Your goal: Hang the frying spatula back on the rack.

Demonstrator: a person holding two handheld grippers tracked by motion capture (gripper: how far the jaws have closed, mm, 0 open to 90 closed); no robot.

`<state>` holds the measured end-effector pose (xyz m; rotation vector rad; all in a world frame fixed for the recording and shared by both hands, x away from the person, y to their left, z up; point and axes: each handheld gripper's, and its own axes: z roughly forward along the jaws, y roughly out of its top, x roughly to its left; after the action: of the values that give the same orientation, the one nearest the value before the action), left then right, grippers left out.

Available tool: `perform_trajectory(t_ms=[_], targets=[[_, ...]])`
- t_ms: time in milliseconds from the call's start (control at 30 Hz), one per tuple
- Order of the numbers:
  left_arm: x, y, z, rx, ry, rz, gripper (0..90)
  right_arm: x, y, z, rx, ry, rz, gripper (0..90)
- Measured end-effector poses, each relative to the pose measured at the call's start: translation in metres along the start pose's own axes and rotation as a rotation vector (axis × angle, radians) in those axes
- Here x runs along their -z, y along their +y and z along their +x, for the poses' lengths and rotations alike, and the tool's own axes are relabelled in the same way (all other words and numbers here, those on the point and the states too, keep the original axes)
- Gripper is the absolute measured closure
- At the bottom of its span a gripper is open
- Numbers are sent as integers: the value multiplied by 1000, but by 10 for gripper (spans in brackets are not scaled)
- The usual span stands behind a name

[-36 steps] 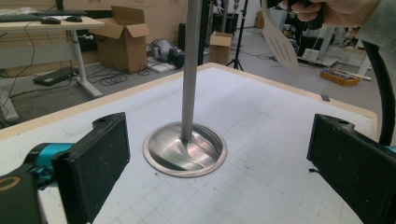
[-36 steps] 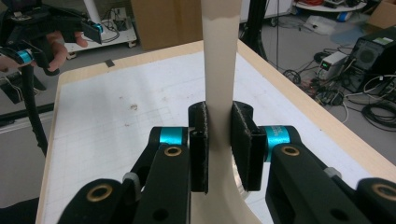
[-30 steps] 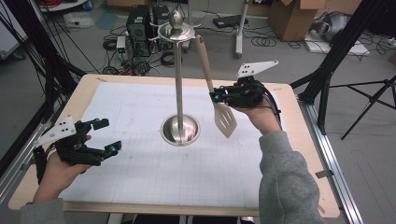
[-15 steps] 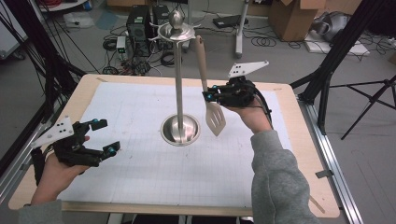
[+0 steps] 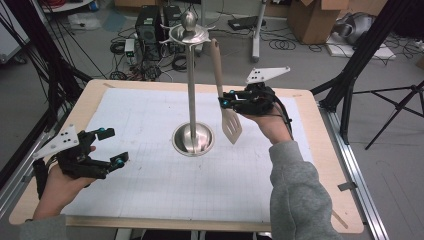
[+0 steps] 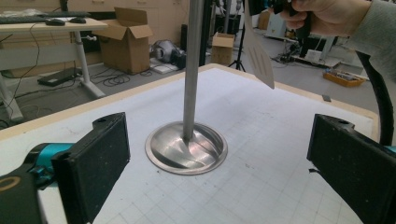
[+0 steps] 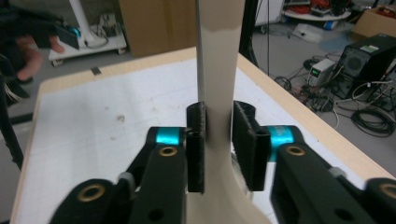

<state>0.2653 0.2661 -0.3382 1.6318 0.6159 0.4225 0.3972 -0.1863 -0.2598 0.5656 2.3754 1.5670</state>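
A steel utensil stand [image 5: 191,85] rises from a round base [image 6: 187,149] at the table's middle. A beige slotted spatula [image 5: 231,125] hangs upright by its handle top from a hook under the stand's cap. My right gripper [image 5: 225,102] reaches in from the right at the spatula's neck. In the right gripper view the handle [image 7: 215,56] runs between the pads of this gripper [image 7: 218,116], whose jaws have just been opening; a thin gap shows on one side. My left gripper [image 5: 112,146] rests open at the table's near left, its jaws [image 6: 219,128] wide apart facing the stand.
White grid paper [image 5: 150,190] covers the wooden table [image 5: 320,150]. Black tripod legs [image 5: 350,85] stand off the right edge. Computers, cables and cardboard boxes lie on the floor beyond the far edge.
The spatula's blade swung a little left, from tilted to nearly plumb beside the pole, and the right gripper shifted slightly left with it. The left gripper has not moved.
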Motion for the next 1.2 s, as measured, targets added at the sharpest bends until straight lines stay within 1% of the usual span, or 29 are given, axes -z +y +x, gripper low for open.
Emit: perform_trajectory(t_ms=[100, 167, 233, 300, 333, 367, 400, 500, 567, 667, 700, 767, 900, 967, 1133, 1200], targets=[[0, 0, 0, -1, 0, -1, 63, 7, -2, 3, -4, -16, -27, 610], [0, 0, 0, -4, 1, 5, 63, 12, -5, 5, 6, -33, -37, 547], [0, 1, 0, -4, 0, 2, 63, 17, -9, 8, 7, -30, -48, 476], [0, 1, 0, -3, -3, -2, 63, 22, -12, 11, -3, 4, -57, 407], [0, 1, 0, -3, -3, 0, 63, 24, -14, 13, 2, 22, -66, 383], [-1, 1, 0, -5, -5, 3, 63, 29, -16, 18, 21, 54, -77, 346], [-1, 1, 0, -4, -4, 3, 63, 29, -16, 18, 21, 54, -77, 346], [-2, 1, 0, -3, -5, 4, 63, 35, -22, 23, 21, 108, -91, 269], [-3, 1, 0, -1, -5, 5, 63, 39, -25, 26, 27, 128, -97, 239], [-4, 1, 0, -3, -7, 6, 63, 47, -32, 29, 32, 139, -128, 208], [-5, 1, 0, -3, -10, 6, 63, 52, -37, 30, 25, 133, -144, 198], [-6, 1, 0, -3, -12, 7, 63, 54, -40, 30, 19, 130, -146, 193], [-7, 1, 0, -3, -14, 6, 63, 63, -52, 29, 3, 101, -163, 163], [-8, 1, 1, -4, -14, 8, 63, 67, -58, 28, 6, 82, -169, 161], [-11, 1, 2, -2, -18, 10, 63, 76, -74, 28, 0, 25, -153, 150], [-13, 1, 2, -2, -19, 12, 63, 79, -80, 28, -4, 3, -158, 147]])
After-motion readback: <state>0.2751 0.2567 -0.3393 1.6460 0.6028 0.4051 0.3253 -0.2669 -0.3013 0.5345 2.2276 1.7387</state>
